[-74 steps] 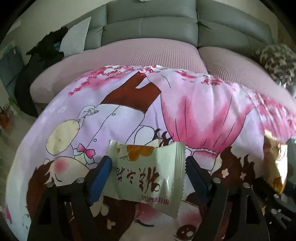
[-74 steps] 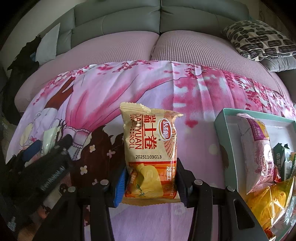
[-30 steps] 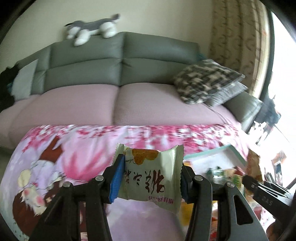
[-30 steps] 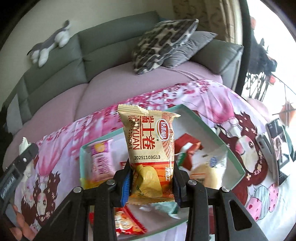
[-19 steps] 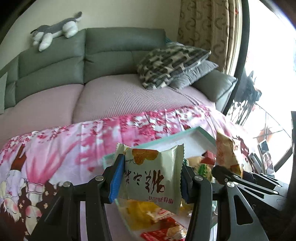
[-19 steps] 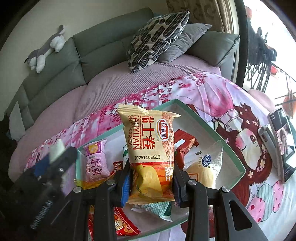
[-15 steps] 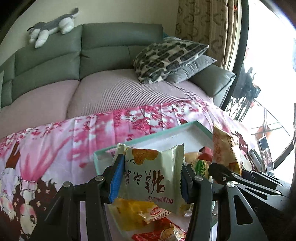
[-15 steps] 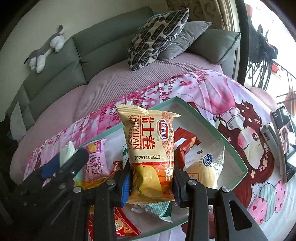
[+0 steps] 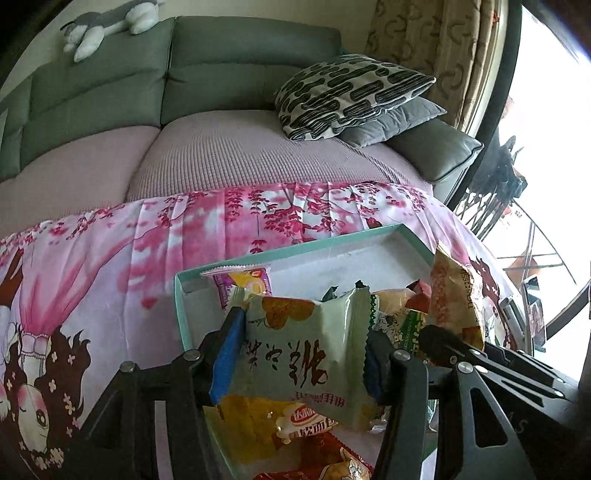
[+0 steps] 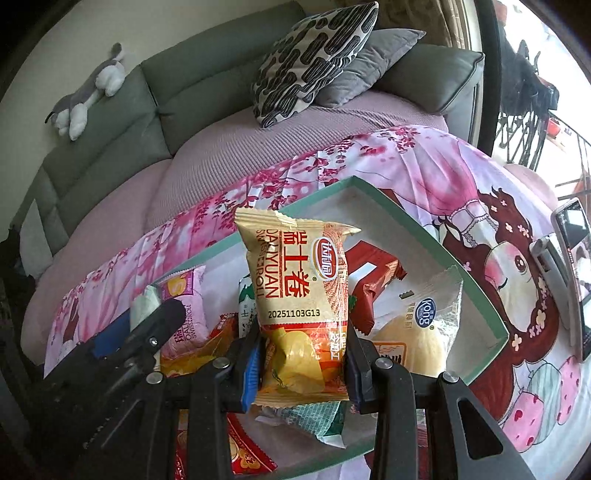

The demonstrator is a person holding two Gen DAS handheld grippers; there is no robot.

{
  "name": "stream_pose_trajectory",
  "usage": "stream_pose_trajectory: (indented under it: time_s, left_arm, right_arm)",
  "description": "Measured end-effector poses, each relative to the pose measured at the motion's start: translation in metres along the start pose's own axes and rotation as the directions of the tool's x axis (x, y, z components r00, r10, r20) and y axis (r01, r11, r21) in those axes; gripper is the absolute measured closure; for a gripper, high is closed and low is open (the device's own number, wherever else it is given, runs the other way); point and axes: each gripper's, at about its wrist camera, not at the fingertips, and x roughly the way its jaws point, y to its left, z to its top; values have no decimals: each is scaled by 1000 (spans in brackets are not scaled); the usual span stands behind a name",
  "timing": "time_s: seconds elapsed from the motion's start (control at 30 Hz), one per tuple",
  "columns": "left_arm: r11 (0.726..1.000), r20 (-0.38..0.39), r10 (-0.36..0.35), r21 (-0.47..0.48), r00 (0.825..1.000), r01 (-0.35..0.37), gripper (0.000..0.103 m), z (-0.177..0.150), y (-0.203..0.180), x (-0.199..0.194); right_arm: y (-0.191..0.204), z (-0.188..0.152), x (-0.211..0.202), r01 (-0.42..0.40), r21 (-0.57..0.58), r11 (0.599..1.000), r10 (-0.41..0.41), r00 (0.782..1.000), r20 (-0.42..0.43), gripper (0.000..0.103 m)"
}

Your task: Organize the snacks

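- My left gripper (image 9: 301, 360) tilts down over the near left part of the teal tray (image 9: 332, 245), its black fingers reaching forward from the bottom of the left wrist view
- Its jaws have just been opening, and the pale green snack packet (image 9: 306, 354) sits between the blue pads; I cannot tell whether the pads still press on it
- That green packet hangs above the snacks already lying in the tray
- My right gripper (image 10: 301, 365) also points steeply down over the tray, closed tight on the yellow Swiss roll packet (image 10: 299, 295), which stands upright between its pads
- In the right wrist view the left gripper shows at the lower left, just beside the right one, both above the tray's near side
- I count two grippers and two packets carried, one in each
- There is one tray on the pink cartoon cloth (image 10: 461, 177)
- Inside the tray I can make out one pink packet (image 10: 188, 306), one red packet (image 10: 373, 266) and one clear bun packet (image 10: 421, 325); more lie under the grippers, too hidden to count
- Two pillows (image 9: 351, 92) lean on the sofa (image 9: 221, 74), and one plush toy (image 9: 107, 22) lies on its back
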Motion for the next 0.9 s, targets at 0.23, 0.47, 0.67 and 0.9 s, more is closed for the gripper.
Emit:
stream_pose_trajectory:
  time_s: [0.23,0.47,0.67,0.9]
  left_arm:
    - [999,18,-5,-44,1000,6,37,6,12,-14]
    - [990,24,84,-116,996,-80,24,5,35,-26]
    - [977,17,186,-114,982,-182,11,-2,46,-32]
    - [954,35,270,-143,962,-263,0,-14,60,-49]
  right_arm:
    - [10,-2,3,12,-37,999,-13,1000,-6,62]
    - [18,-5,8,66,-93,994,-69,997,-26,38]
    - [22,-11,7,70,-119,990,-74,997,-30,17]
    - [25,-16,-4,71,-127,989,-72,997,2,0]
